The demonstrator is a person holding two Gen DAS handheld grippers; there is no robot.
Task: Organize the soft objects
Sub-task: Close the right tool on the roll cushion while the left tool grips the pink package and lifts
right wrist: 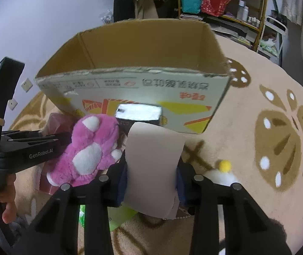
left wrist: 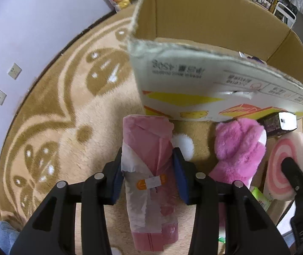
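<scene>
My left gripper [left wrist: 148, 176] is shut on a pink plastic-wrapped roll [left wrist: 149, 170], held just above the rug in front of the open cardboard box [left wrist: 204, 78]. My right gripper [right wrist: 152, 180] is shut on a flat pink-and-white swirl cushion [right wrist: 154, 163], seen edge-on here; in the left wrist view the cushion [left wrist: 287, 163] shows its spiral face at the right. A pink plush paw toy [right wrist: 94, 148] lies between the two grippers, also in the left wrist view [left wrist: 238, 148]. The box [right wrist: 140, 80] stands open just beyond both grippers.
A dark small carton [right wrist: 139, 113] leans against the box front. A white and yellow pom-pom item [right wrist: 223, 170] and a green packet [right wrist: 117, 216] lie on the beige patterned rug [right wrist: 257, 148]. Shelves [right wrist: 236, 6] stand behind. A blue cloth [left wrist: 2, 235] lies at left.
</scene>
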